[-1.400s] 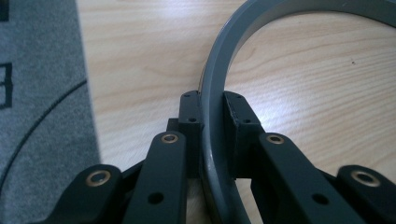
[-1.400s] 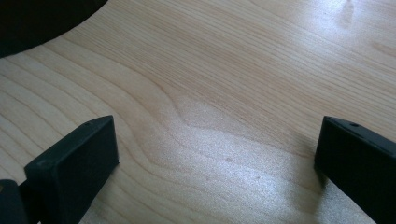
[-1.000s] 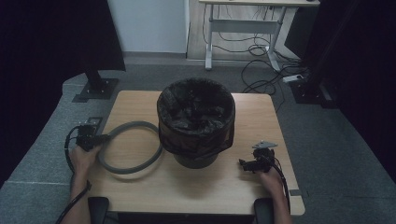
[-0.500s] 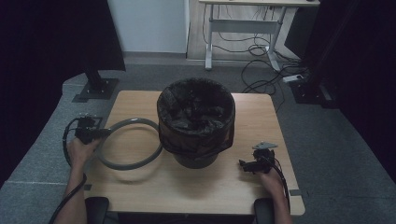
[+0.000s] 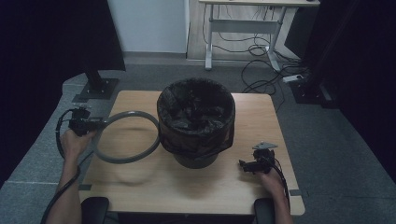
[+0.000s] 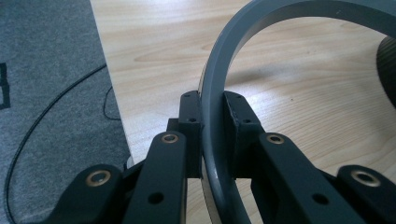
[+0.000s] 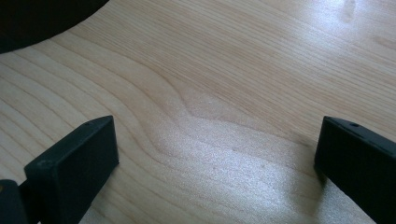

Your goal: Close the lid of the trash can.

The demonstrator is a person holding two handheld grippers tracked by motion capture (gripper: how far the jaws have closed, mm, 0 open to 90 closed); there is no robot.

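A grey plastic ring (image 5: pixel 128 137) hangs tilted above the left half of the wooden table (image 5: pixel 140 186), its far edge near the bin. My left gripper (image 5: pixel 95 125) is shut on the ring's left rim. In the left gripper view the ring (image 6: pixel 224 79) passes between the two black pads (image 6: pixel 191 121), which press on it from both sides. A dark bin lined with a black bag (image 5: pixel 196 119) stands at the table's middle. My right gripper (image 5: pixel 243 164) rests low at the table's front right, open. In the right gripper view its jaws (image 7: pixel 215 154) stand wide apart over bare wood.
The bin's dark base (image 7: pixel 42 18) shows at the top left of the right gripper view. Grey carpet (image 6: pixel 46 70) lies beyond the table's left edge, with a cable on it. A desk with cables (image 5: pixel 243 28) stands behind, and a black stand base (image 5: pixel 95 88) sits at the back left.
My left gripper has lifted the ring off the table and carried it a little farther away from the person. The right gripper has stayed in place.
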